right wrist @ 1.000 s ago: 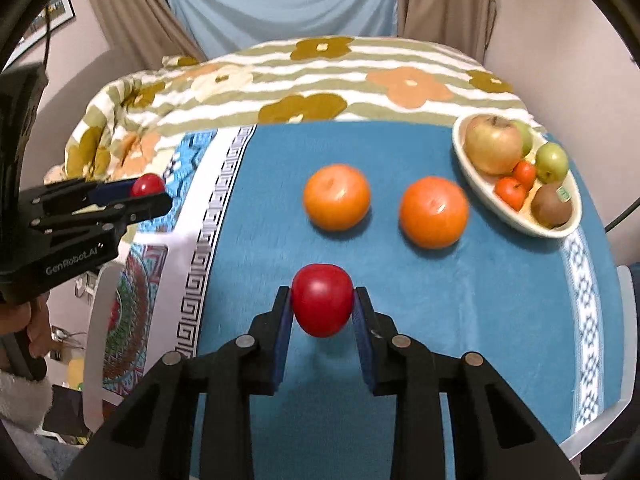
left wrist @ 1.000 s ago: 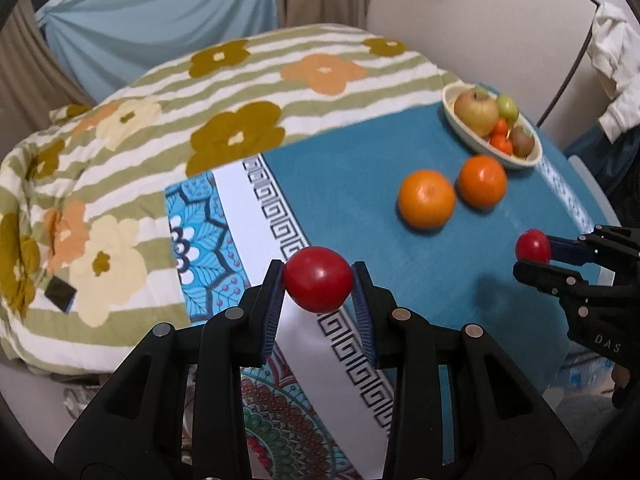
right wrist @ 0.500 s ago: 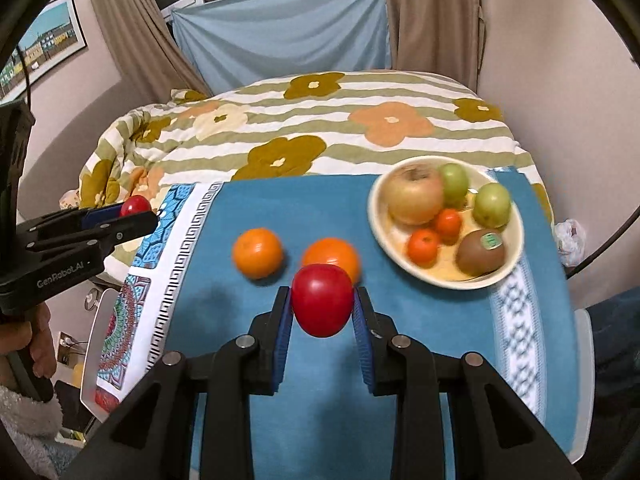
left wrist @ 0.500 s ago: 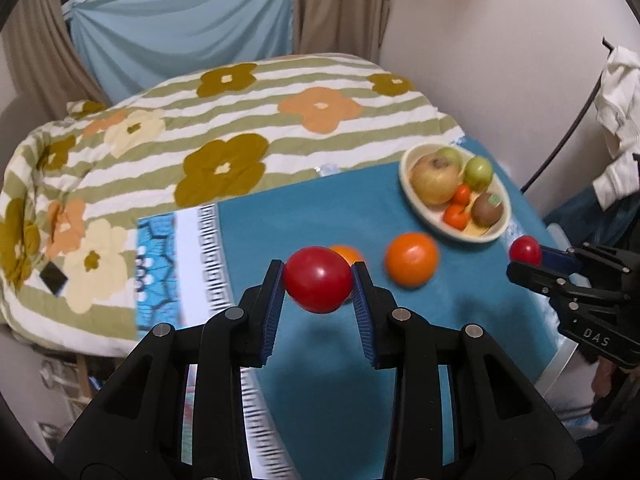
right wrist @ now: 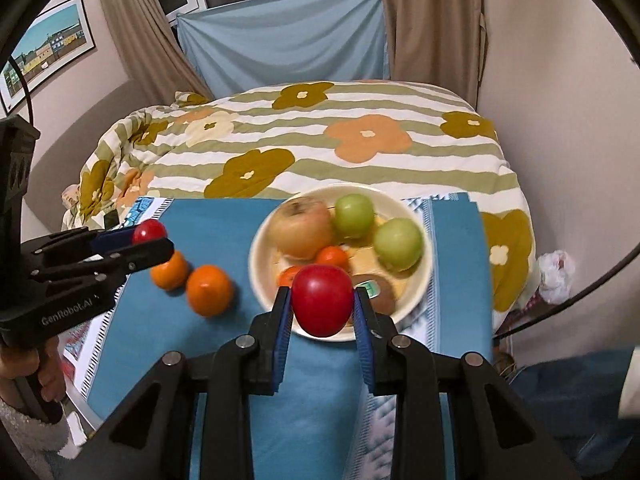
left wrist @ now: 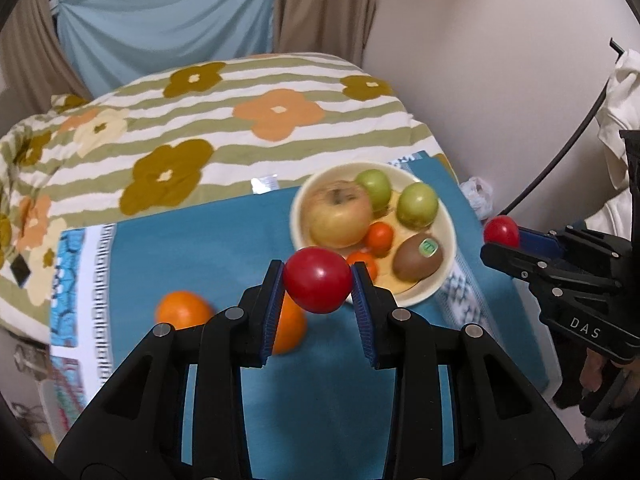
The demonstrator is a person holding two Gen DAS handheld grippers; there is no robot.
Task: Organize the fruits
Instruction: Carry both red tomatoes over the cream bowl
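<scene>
Tomatoes, round with no clear long axis, sit clamped in left claw [left wrist: 318, 286] and right claw [right wrist: 322, 306].

Red tomato [left wrist: 317, 285] between blue pads [left wrist: 270, 307] of black left gripper [left wrist: 316, 286]; second red tomato [right wrist: 322, 300] in black right gripper [right wrist: 320, 304], blue pads too. Teal tablecloth [right wrist: 224, 224] with white patterned border. Cream bowl [right wrist: 416, 296]: yellow-red apple [right wrist: 302, 232], two green fruits [right wrist: 354, 215], small orange-red fruits [right wrist: 332, 258], brown kiwi [left wrist: 418, 258] with green sticker. Two oranges [right wrist: 209, 290] on cloth. Blanket [right wrist: 360, 136] green-white striped, orange, mustard, cream flowers. Light blue sheet [right wrist: 288, 44], beige curtains [right wrist: 140, 36]
</scene>
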